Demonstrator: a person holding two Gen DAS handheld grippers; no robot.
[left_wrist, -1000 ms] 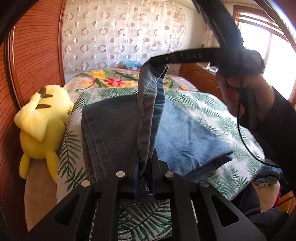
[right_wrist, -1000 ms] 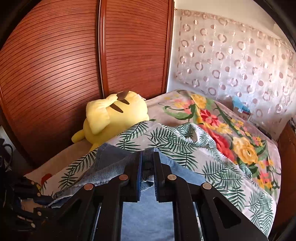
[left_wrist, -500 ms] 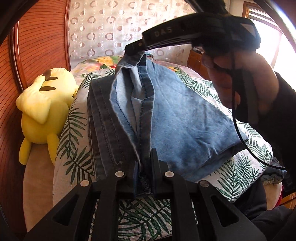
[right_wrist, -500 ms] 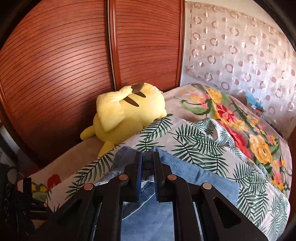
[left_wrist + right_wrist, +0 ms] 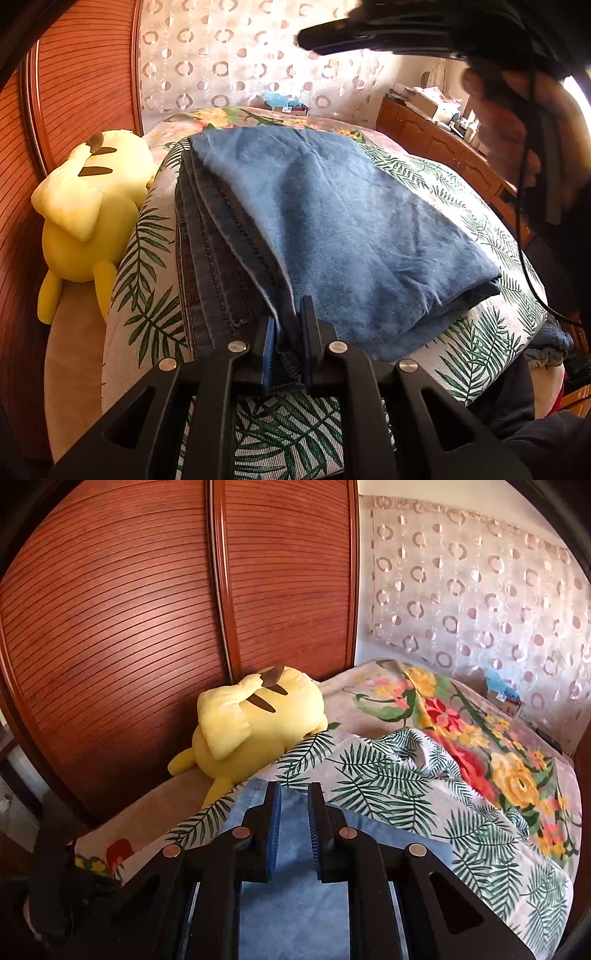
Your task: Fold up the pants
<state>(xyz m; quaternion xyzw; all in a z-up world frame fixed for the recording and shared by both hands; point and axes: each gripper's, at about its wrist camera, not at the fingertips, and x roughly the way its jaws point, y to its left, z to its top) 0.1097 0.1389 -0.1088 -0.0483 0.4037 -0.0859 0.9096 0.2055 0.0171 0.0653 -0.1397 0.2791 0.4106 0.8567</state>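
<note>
Blue denim pants point(image 5: 332, 229) lie folded in a stack on the leaf-print bedspread point(image 5: 147, 295). My left gripper point(image 5: 288, 332) is shut on the near hem of the top layer, low over the bed's front edge. My right gripper point(image 5: 294, 801) is open and empty, its jaws a little apart, hovering over the far corner of the pants point(image 5: 295, 904). In the left wrist view the right gripper point(image 5: 369, 33) and the hand holding it are raised at the upper right.
A yellow plush toy point(image 5: 85, 221) lies left of the pants against the wooden slatted wardrobe doors point(image 5: 129, 627). A floral blanket point(image 5: 480, 746) covers the far bed. A wooden dresser point(image 5: 443, 147) stands at the right, a curtain point(image 5: 480, 590) behind.
The pants layer held up between both grippers came down flat onto the stack. My right gripper opened, let the cloth go and rose. My left gripper kept its hold.
</note>
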